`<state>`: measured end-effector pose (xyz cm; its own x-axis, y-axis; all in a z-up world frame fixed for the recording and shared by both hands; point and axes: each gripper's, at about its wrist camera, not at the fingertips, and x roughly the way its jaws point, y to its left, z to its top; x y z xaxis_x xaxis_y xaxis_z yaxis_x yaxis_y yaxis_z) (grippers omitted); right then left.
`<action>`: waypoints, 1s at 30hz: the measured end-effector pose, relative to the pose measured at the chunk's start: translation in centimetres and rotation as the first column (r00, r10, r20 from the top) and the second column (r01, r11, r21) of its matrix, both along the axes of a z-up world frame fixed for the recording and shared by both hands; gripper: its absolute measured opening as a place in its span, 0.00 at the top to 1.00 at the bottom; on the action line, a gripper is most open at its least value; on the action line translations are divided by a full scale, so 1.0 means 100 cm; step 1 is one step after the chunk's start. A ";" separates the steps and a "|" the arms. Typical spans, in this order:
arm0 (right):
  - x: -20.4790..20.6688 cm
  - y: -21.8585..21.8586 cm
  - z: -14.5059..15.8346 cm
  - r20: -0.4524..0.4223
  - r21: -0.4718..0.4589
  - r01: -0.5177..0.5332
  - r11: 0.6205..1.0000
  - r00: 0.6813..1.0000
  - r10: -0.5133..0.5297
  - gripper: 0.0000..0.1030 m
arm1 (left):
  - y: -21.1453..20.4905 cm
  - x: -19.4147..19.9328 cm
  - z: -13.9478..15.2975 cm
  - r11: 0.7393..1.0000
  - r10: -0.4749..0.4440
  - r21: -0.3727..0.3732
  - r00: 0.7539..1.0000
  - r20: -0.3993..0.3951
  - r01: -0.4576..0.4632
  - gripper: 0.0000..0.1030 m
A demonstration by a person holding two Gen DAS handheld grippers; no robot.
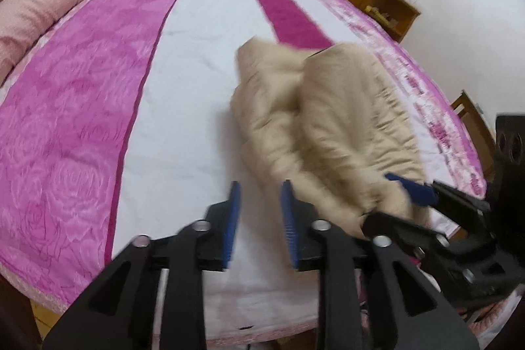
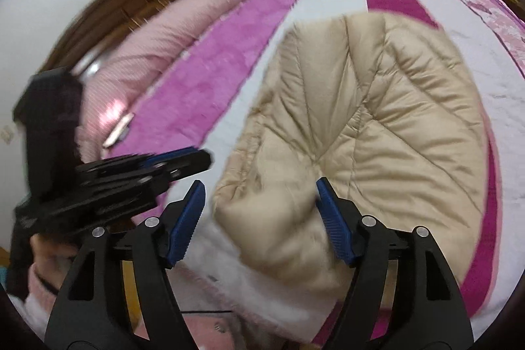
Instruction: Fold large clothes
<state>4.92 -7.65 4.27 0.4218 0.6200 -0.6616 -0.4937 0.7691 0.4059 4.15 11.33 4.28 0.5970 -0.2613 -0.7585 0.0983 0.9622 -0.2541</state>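
- My left gripper (image 1: 259,205), black with blue ribbed pads, hangs with its jaws a little apart over the white stripe of the pink and white bedspread (image 1: 197,81); nothing sits between them.
- The beige quilted puffy jacket (image 1: 328,120) lies bundled on the bed just right of that gripper, and its near edge brushes past the right pad.
- My right gripper (image 2: 261,202) stands spread wide, not pinching; the jacket's near folded corner (image 2: 272,218) lies between the pads.
- The jacket's bulk spreads far and right from there.
- A rolled pale pink quilt (image 2: 157,48) lies at the far left.
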 end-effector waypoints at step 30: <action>0.018 -0.077 -0.031 0.038 -0.020 0.192 0.981 0.981 -0.192 0.35 | -0.027 0.024 -0.028 0.996 0.065 -0.063 0.998 -0.024 -0.066 0.82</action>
<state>6.73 -15.33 1.16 0.5548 0.5099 -0.6574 -0.3497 0.8599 0.3719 6.51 8.59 1.53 0.5977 -0.2700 -0.7549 0.0292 0.9483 -0.3161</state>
